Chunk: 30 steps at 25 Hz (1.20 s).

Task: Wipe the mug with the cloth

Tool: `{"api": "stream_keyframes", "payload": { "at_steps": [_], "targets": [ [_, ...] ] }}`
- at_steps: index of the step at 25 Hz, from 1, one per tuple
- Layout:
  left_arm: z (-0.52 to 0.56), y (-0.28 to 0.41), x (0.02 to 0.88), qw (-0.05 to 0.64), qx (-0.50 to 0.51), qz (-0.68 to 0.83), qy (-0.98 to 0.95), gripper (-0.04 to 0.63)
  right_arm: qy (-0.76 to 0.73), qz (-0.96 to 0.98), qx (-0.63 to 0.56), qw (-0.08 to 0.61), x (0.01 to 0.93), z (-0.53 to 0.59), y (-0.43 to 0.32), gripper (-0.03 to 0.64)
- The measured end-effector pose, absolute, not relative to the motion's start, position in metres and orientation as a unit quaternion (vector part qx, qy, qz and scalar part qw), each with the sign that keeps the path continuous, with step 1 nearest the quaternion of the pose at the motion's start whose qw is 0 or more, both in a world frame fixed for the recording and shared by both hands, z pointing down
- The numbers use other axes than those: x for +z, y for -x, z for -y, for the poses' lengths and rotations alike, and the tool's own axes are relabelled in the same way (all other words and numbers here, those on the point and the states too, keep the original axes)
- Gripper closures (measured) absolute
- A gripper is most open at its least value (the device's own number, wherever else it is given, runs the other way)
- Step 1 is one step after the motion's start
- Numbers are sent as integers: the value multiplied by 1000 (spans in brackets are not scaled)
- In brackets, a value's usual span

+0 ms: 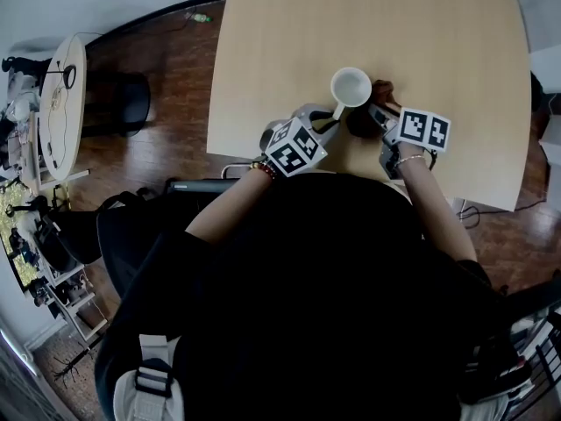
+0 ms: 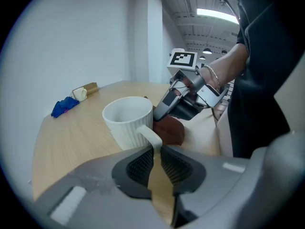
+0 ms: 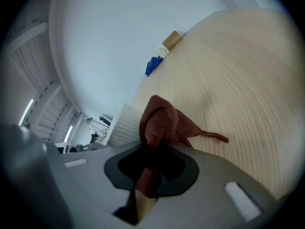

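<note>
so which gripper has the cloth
The right gripper: its jaws are shut on the brown cloth; the left gripper sits at the handle of the white mug.

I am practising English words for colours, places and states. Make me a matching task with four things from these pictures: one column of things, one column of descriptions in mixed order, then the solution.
Things
1. mug
2. cloth
3. blue object
4. left gripper

Descriptions
A. lies far off, at the edge of the table
B. has a handle between its jaws
C. white, ribbed, stands upright
D. reddish-brown, pinched in the right gripper

Pairs: 1-C, 2-D, 3-A, 4-B
</note>
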<state>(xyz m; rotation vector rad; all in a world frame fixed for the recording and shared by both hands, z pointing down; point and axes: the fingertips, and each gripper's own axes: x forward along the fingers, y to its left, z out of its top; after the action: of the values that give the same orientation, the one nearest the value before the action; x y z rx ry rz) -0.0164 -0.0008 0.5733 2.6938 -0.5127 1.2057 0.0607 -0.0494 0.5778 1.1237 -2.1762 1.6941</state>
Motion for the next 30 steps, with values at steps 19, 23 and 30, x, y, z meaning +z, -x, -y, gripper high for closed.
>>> {"api": "stream_keyframes", "payload": {
  "at_steps": [19, 23, 30],
  "targets": [
    [1, -10, 572, 63, 392, 137, -907, 551, -329, 755, 567, 26, 508, 32, -53, 561],
    [-1, -14, 574, 54, 398, 128, -907, 552, -309, 770, 557, 32, 509, 29, -42, 561],
    [2, -13, 573, 60, 390, 134, -909, 552, -319, 767, 550, 83, 545, 31, -37, 561]
  ]
}}
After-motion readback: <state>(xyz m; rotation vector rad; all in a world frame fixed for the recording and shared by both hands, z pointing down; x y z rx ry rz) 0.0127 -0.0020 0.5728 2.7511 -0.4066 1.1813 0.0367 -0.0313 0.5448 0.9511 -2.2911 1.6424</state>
